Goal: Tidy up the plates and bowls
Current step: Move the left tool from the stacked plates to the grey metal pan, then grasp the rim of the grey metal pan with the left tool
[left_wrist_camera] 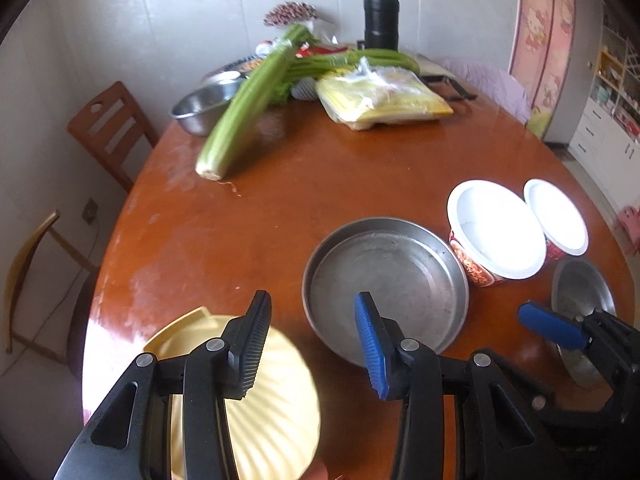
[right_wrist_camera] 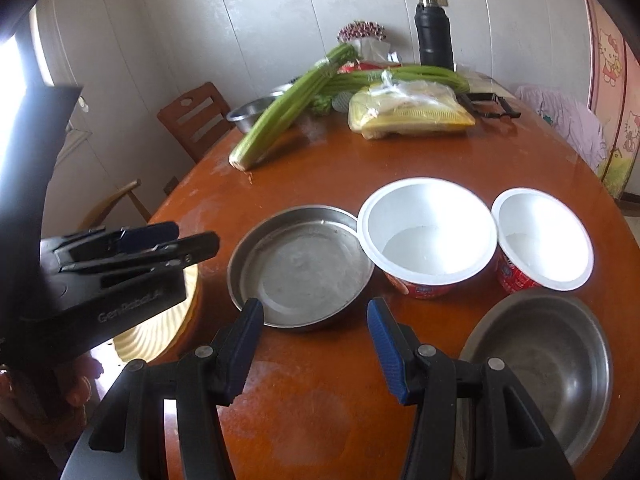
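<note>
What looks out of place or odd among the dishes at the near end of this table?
Nothing is spilled or broken. The one oddity: the yellow plate sits at the table's near edge, apparently overhanging it. The flat metal pan, two white cups and the metal bowl stand upright and empty. Both grippers hold nothing.

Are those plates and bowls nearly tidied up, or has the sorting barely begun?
Barely begun, it seems. Nothing is stacked: the flat metal plate, two white paper bowls, steel bowl and yellow plate lie separately on the table. The left tongs and right tongs stand open, holding nothing. All grouping remains.
</note>
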Action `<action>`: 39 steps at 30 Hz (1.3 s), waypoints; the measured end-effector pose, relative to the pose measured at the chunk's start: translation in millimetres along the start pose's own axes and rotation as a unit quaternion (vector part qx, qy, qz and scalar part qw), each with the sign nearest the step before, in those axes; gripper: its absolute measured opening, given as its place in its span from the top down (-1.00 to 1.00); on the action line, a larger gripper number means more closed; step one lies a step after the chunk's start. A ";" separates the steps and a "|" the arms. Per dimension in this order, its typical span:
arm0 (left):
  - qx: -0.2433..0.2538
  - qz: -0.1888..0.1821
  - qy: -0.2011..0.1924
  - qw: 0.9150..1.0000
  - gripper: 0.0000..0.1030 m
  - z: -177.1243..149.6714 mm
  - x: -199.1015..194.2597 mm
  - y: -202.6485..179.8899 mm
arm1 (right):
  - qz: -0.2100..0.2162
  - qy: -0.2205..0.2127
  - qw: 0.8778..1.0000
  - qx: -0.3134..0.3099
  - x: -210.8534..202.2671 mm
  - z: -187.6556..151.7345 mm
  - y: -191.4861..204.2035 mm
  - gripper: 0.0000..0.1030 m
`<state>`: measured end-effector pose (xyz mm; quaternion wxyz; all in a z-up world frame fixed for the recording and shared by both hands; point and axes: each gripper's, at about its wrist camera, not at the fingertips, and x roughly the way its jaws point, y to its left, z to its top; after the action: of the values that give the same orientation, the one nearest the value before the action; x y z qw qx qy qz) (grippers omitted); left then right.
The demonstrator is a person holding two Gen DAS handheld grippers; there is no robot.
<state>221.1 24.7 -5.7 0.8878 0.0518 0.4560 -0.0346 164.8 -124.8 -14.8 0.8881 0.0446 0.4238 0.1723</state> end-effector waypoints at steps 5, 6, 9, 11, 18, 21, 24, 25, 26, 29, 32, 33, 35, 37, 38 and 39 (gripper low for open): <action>0.002 -0.005 0.028 1.000 0.12 9.3 28.2 -1.3 | -0.013 0.025 1.000 0.009 20.5 0.4 -0.8 -0.04; 0.001 -0.008 0.031 0.999 0.12 10.9 32.2 -0.9 | -0.014 0.027 0.999 0.011 22.8 0.6 -1.2 -0.04; -0.001 -0.016 0.042 0.999 0.12 14.3 43.2 -1.3 | -0.018 0.035 0.999 0.015 30.8 3.7 -1.4 -0.04; -0.002 -0.018 0.047 0.999 0.12 14.9 49.6 -1.8 | -0.022 0.040 0.999 0.015 35.6 5.4 0.1 -0.04; -0.013 -0.021 0.065 0.998 0.12 16.9 67.8 -0.7 | -0.032 0.060 0.998 0.012 51.9 9.7 3.5 -0.04; -0.019 -0.025 0.070 0.997 0.12 16.7 73.9 -0.1 | -0.036 0.066 0.997 0.012 58.0 12.1 2.8 -0.04; -0.023 -0.030 0.073 0.997 0.13 16.8 77.7 1.1 | -0.038 0.067 0.997 0.013 60.9 12.6 0.3 -0.02; -0.025 -0.034 0.075 0.996 0.16 16.6 79.5 0.9 | -0.041 0.068 0.997 0.013 62.4 12.7 -0.3 -0.01; -0.023 -0.037 0.079 0.996 0.21 16.7 81.2 -0.1 | -0.042 0.069 0.997 0.014 64.3 12.7 -0.8 0.00; -0.020 -0.034 0.083 0.996 0.27 16.1 83.9 -1.8 | -0.041 0.076 0.996 0.014 69.6 12.2 -1.4 0.04; -0.023 -0.035 0.082 0.996 0.28 16.0 83.2 -1.2 | -0.042 0.074 0.996 0.013 69.8 11.9 -1.3 0.04; -0.024 -0.035 0.082 0.996 0.28 15.9 83.2 -0.7 | -0.041 0.074 0.996 0.014 69.9 11.9 -1.5 0.04; -0.025 -0.032 0.080 0.996 0.28 15.2 82.6 -0.2 | -0.037 0.074 0.997 0.015 69.8 11.9 -1.6 0.04; -0.025 -0.029 0.078 0.996 0.28 15.3 80.7 0.4 | -0.033 0.071 0.997 0.013 68.0 11.9 -0.7 0.04; -0.025 -0.029 0.076 0.996 0.28 15.0 78.4 1.1 | -0.032 0.070 0.997 0.012 67.0 12.3 -0.2 0.04; -0.026 -0.029 0.074 0.996 0.28 14.8 76.2 1.6 | -0.032 0.067 0.997 0.010 65.1 12.7 0.4 0.04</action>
<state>277.6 23.4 -58.9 0.8512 0.0175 0.5226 -0.0444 212.3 -101.1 -54.6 0.8623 0.0287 0.4851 0.1424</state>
